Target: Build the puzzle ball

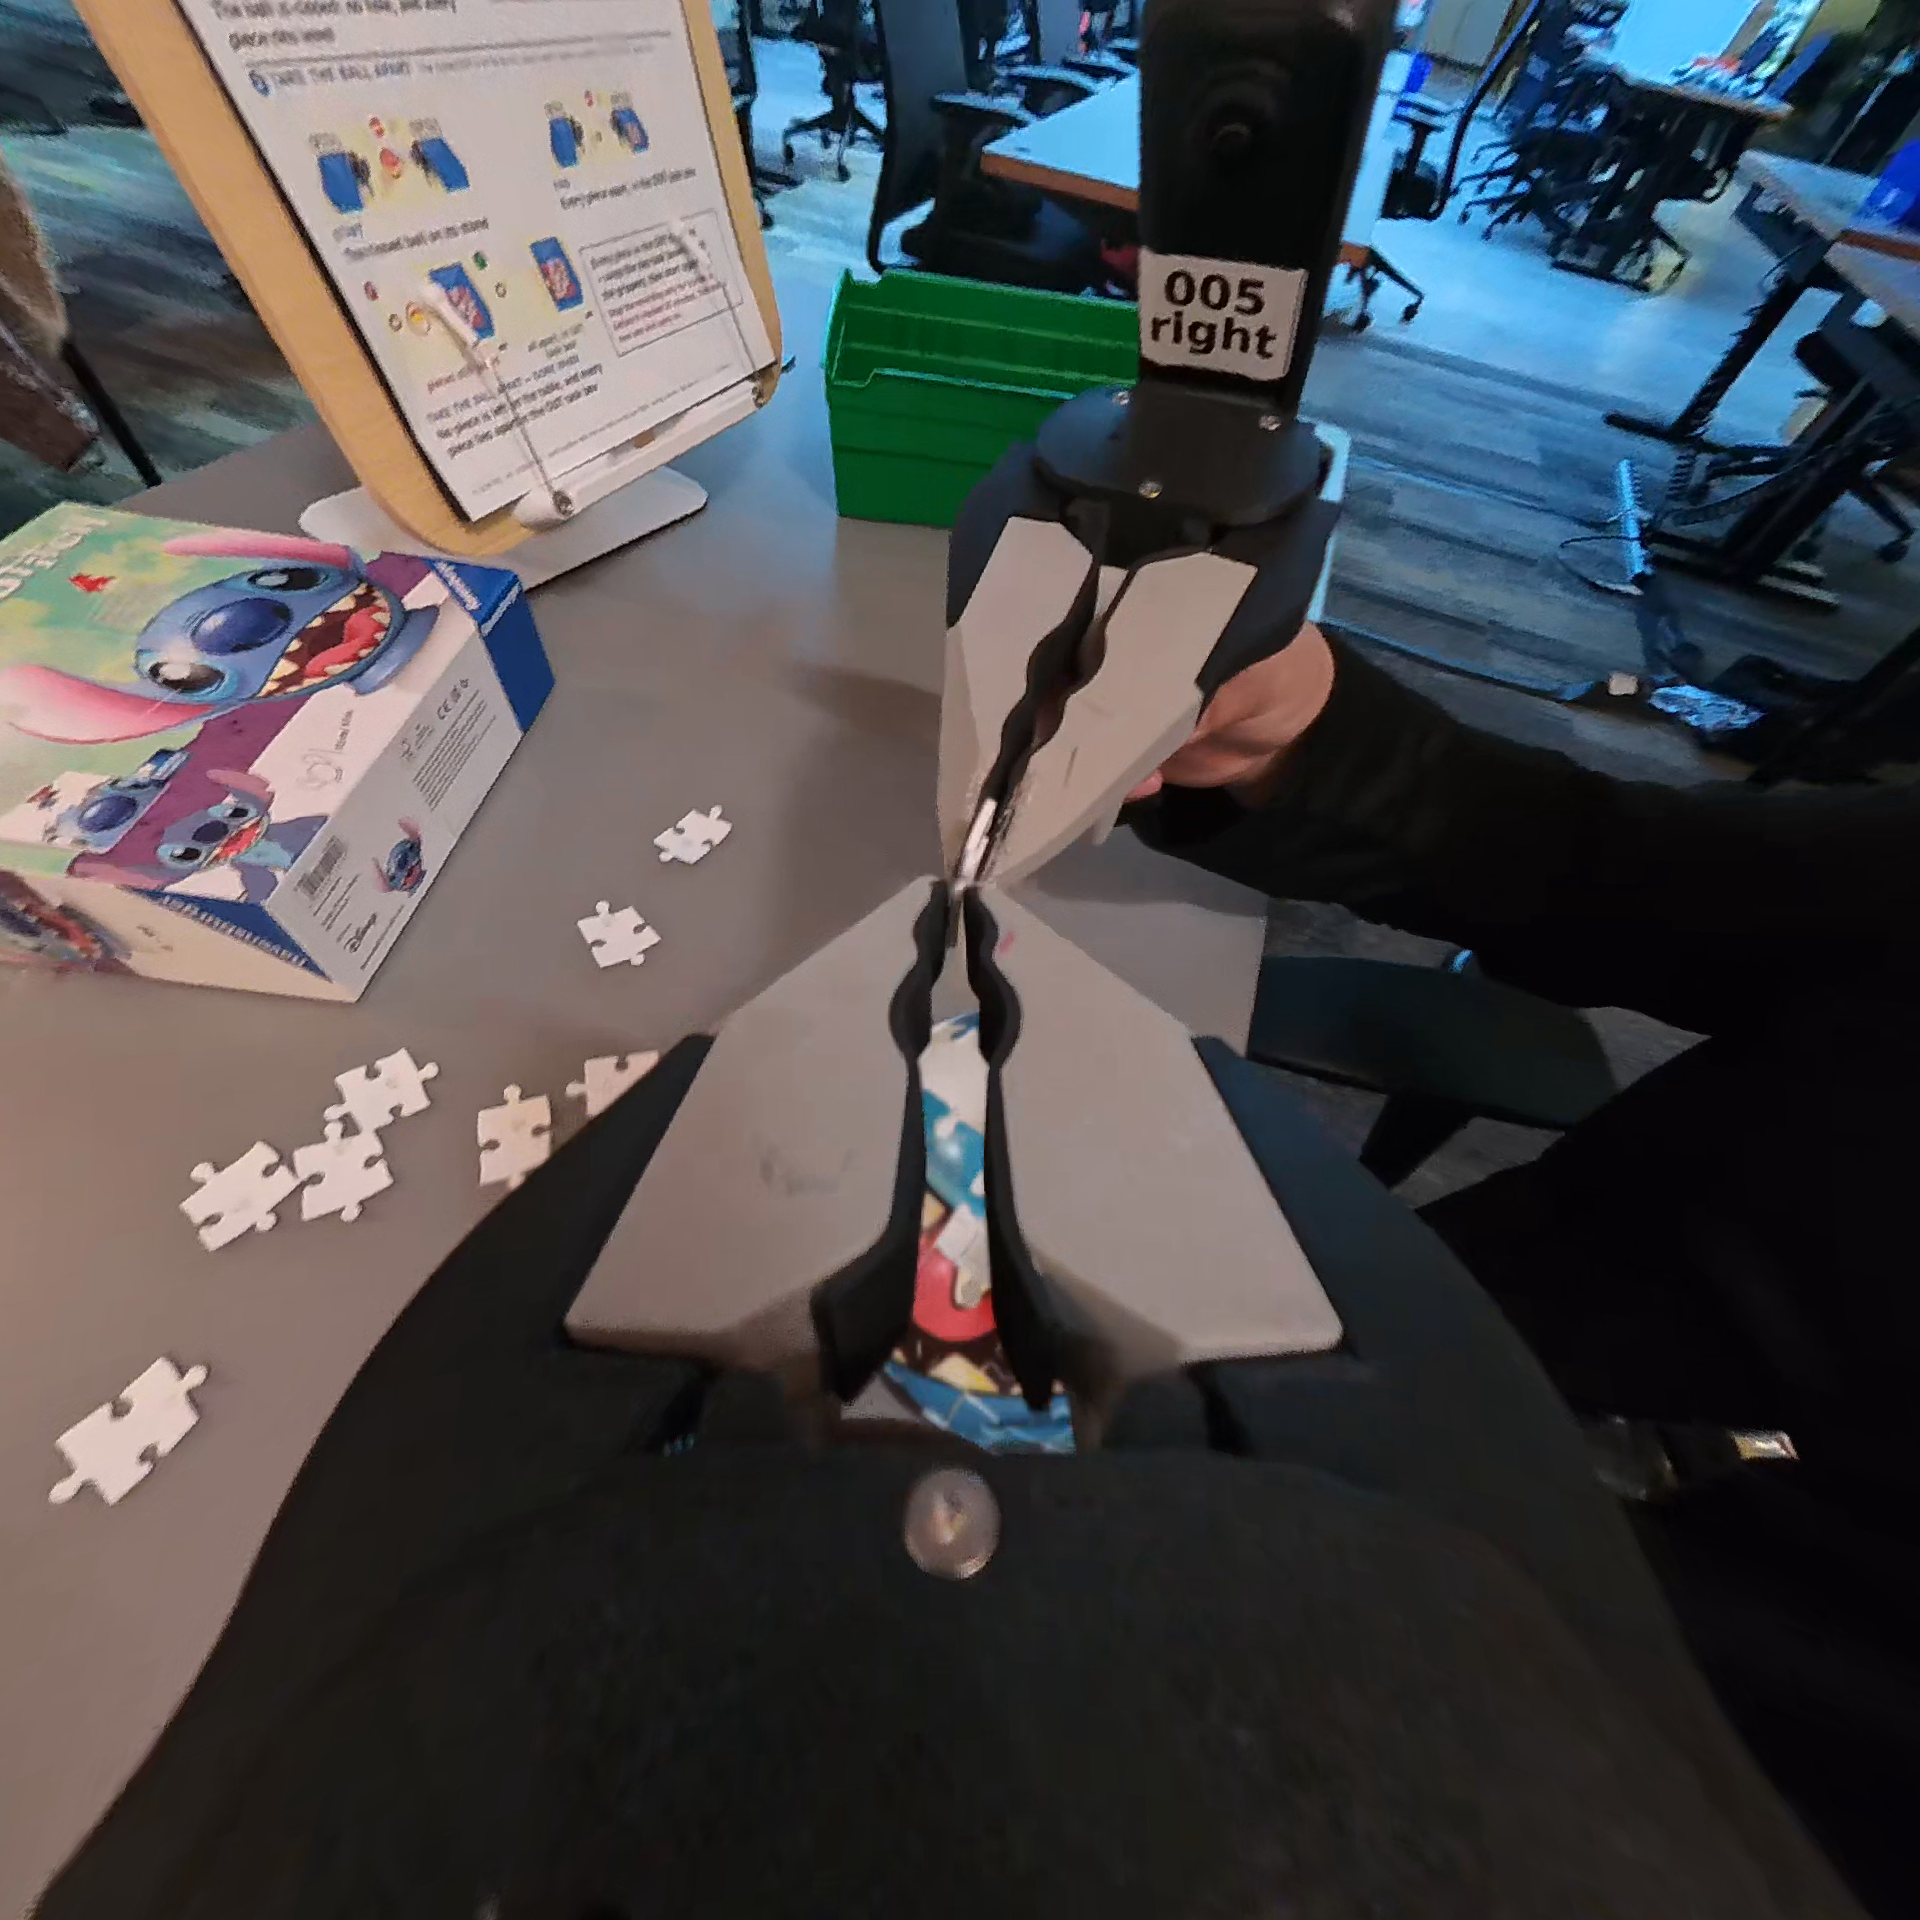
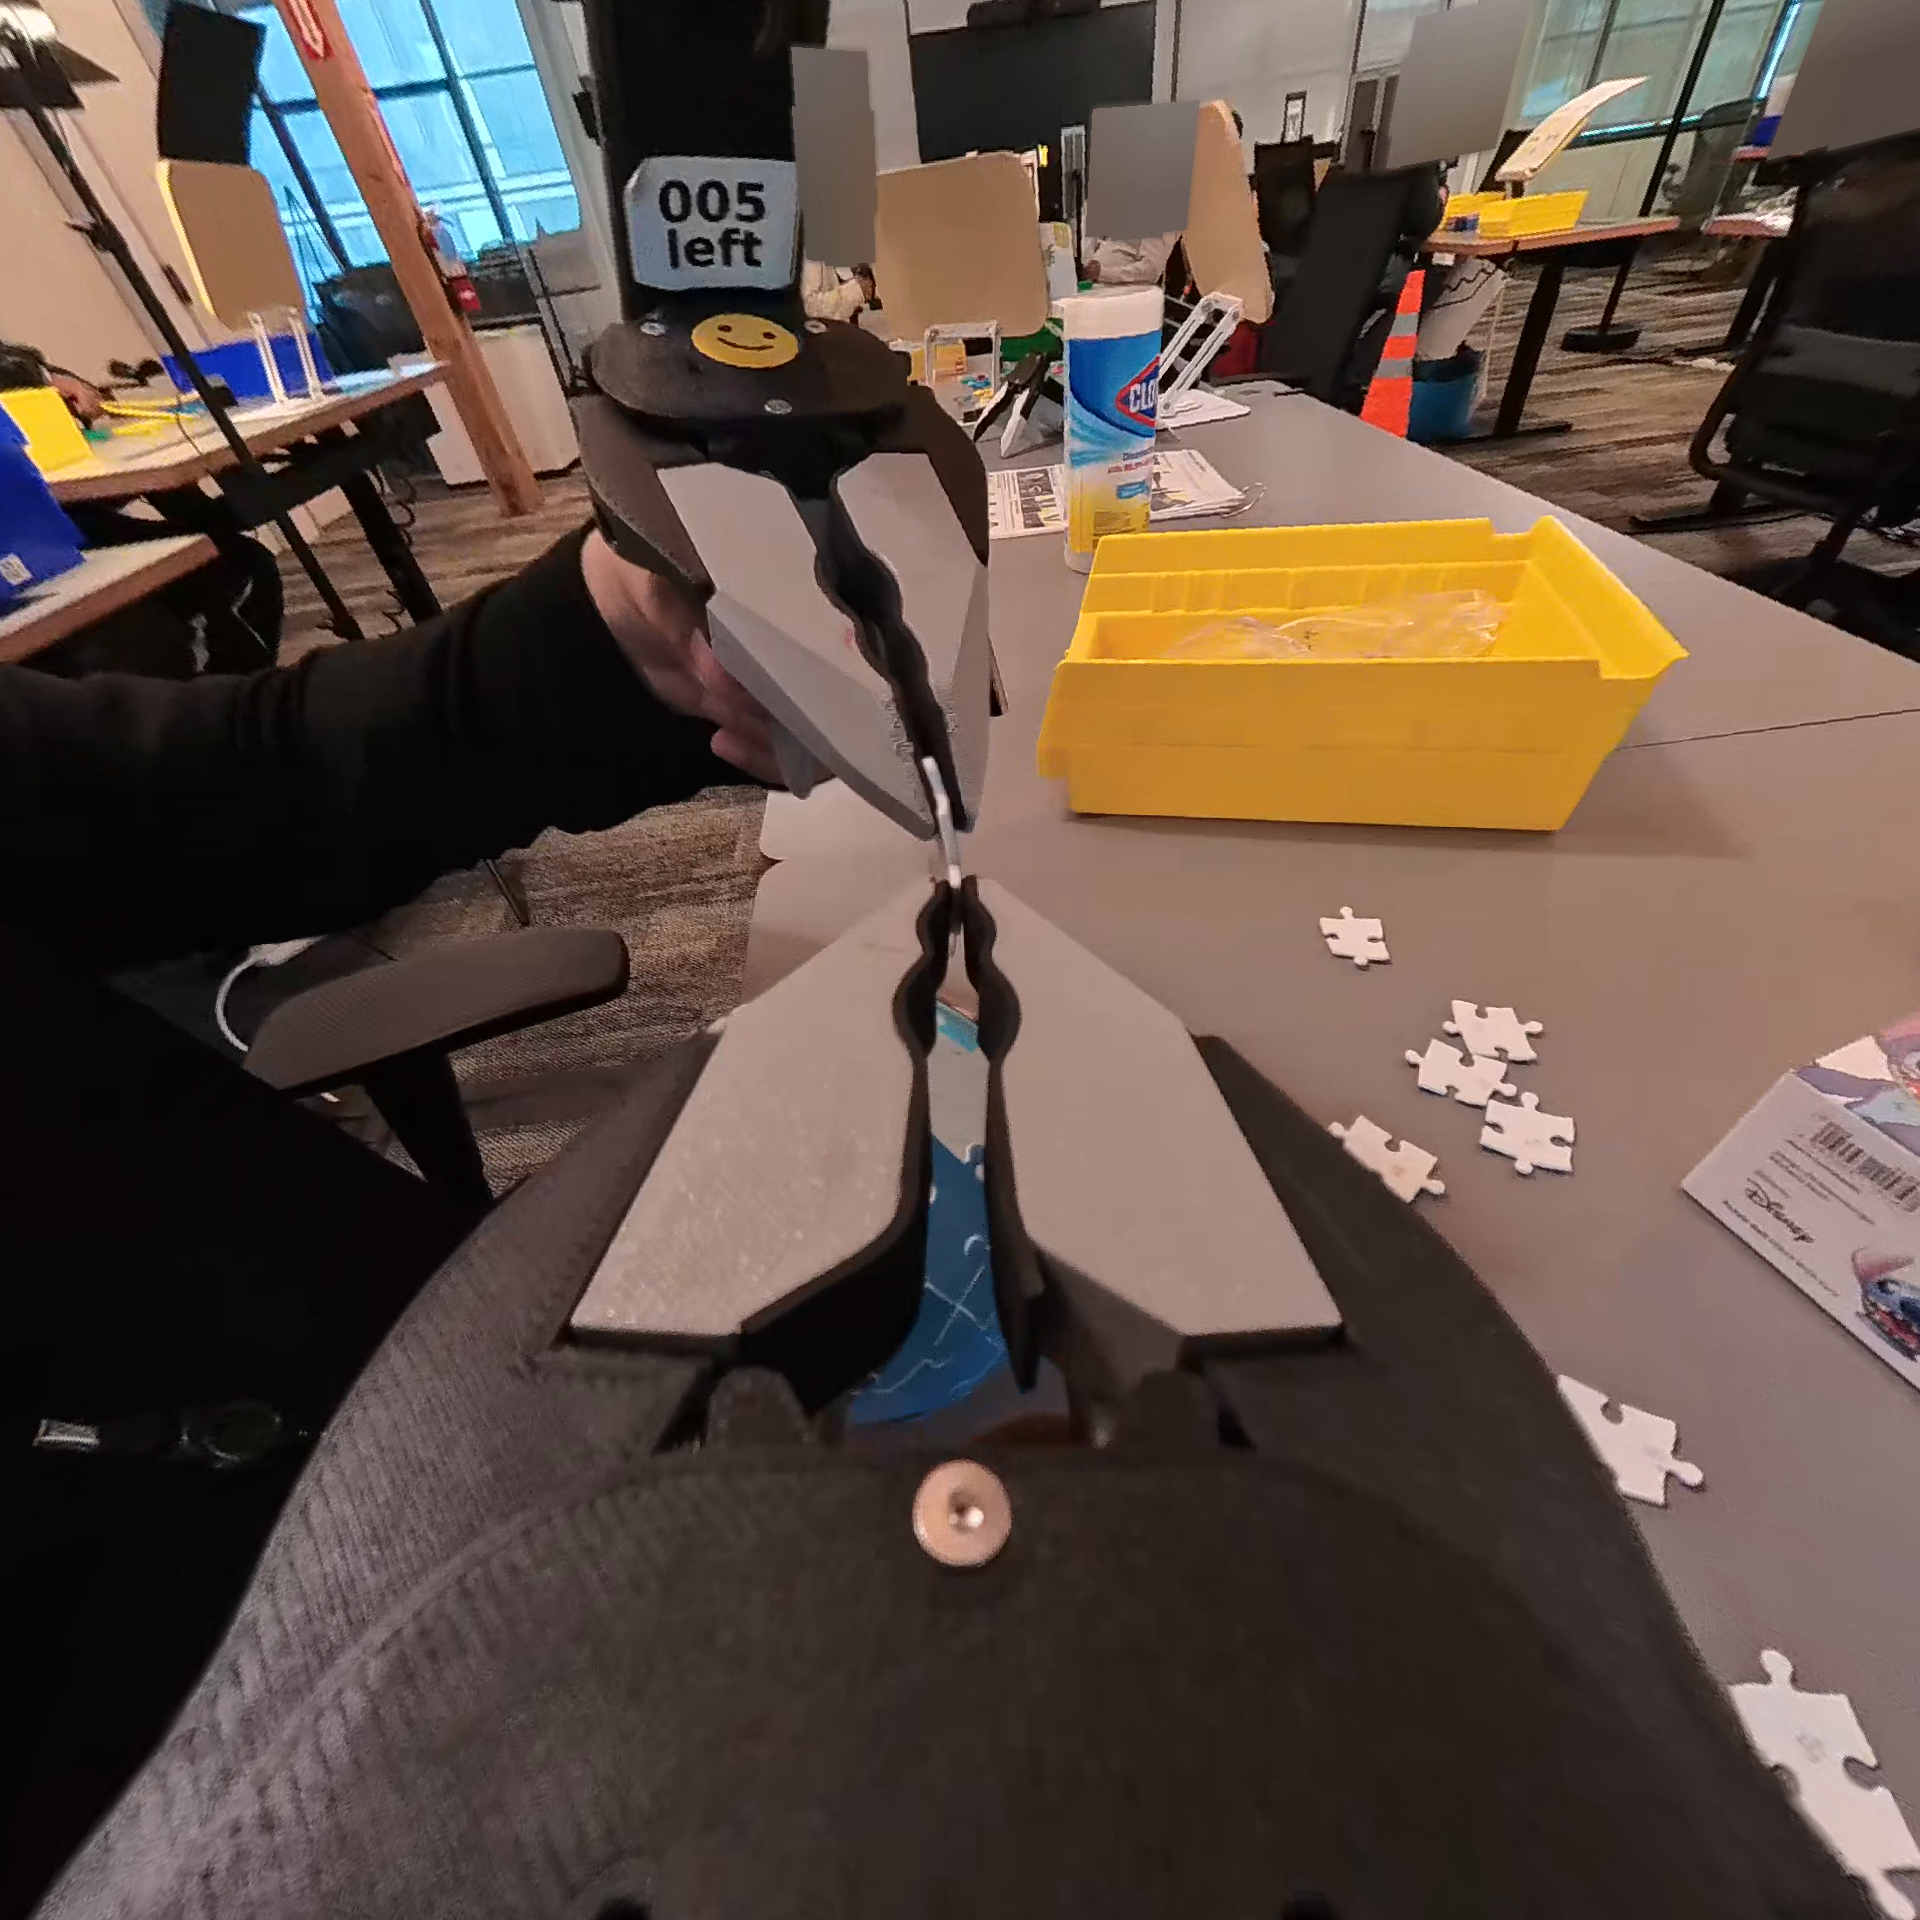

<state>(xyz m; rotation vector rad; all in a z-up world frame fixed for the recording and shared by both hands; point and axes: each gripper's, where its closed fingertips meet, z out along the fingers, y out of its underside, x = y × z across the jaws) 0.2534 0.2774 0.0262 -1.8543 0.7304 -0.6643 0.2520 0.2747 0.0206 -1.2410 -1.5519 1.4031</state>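
Note:
My left gripper [image 1: 954, 902] and right gripper [image 2: 951, 891] meet tip to tip above the table's front edge. Both are shut. A thin white puzzle piece [image 1: 977, 831] shows edge-on in the right gripper's [image 1: 971, 854] tips. In the right wrist view a white piece [image 2: 943, 821] runs edge-on from the left gripper's [image 2: 940, 816] tips to my right tips. I cannot tell whether this is one piece or two joined. The partly built puzzle ball [image 1: 951, 1195], blue, red and white, shows below through the gap between my fingers, and as a blue surface in the right wrist view [image 2: 961, 1257].
Several loose white pieces [image 1: 343, 1153] lie on the grey table [image 1: 675, 675], also seen in the right wrist view [image 2: 1486, 1081]. The puzzle box [image 1: 260, 748], an instruction board [image 1: 468, 239] and a green bin [image 1: 956, 384] stand behind. A yellow bin [image 2: 1330, 686], a wipes canister [image 2: 1112, 416] and a chair armrest [image 2: 436, 997] are nearby. Both grippers' tips are close together, under 4 cm apart.

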